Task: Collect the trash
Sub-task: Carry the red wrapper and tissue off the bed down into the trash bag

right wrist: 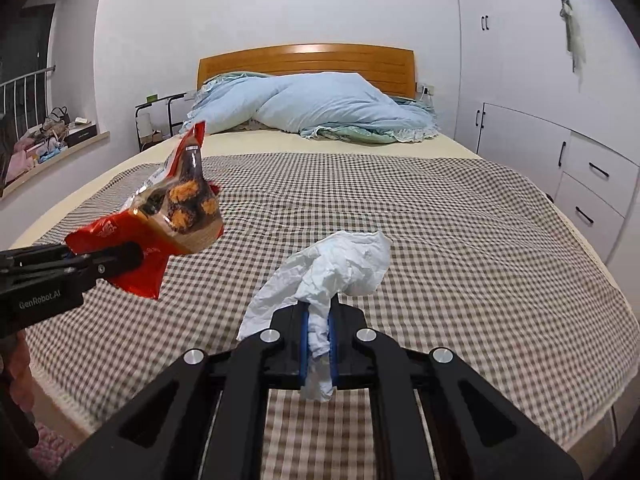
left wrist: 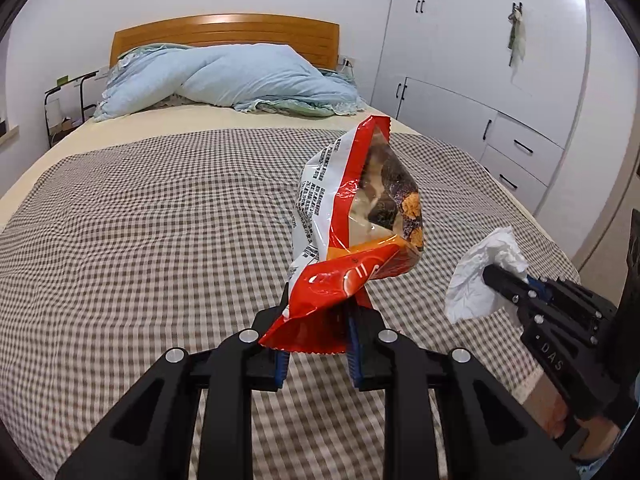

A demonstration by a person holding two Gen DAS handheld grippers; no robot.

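Left claw (left wrist: 320, 320), black with blue ribbed pads, pinched the crumpled lower end of a snack bag (left wrist: 352, 216), which stood up above the bed (left wrist: 160, 220) without touching it. The bag was glossy plastic film, red with a white printed back and a clear window; dark and orange-brown pieces showed inside it. Its top edge was serrated and its body twisted where the pads gripped.

Right claw (right wrist: 318, 336), of the same black build, was pressed nearly together on a wad of white tissue (right wrist: 336, 268). The tissue was soft, creased paper; it fanned out above the pads and a short tail hung below them. It too was held clear of the bed, to the right of the snack bag and well apart from it. A hand (left wrist: 560, 412) showed under the right claw's handle.

The bed carried a brown-and-white checked cloth (right wrist: 440, 220), flat and finely woven, over a cream sheet. A rumpled pale blue quilt (right wrist: 320, 108) with a frilled edge lay against the slatted wooden headboard (right wrist: 308, 60). White cupboards (right wrist: 540, 140) with black bar handles lined the right wall.
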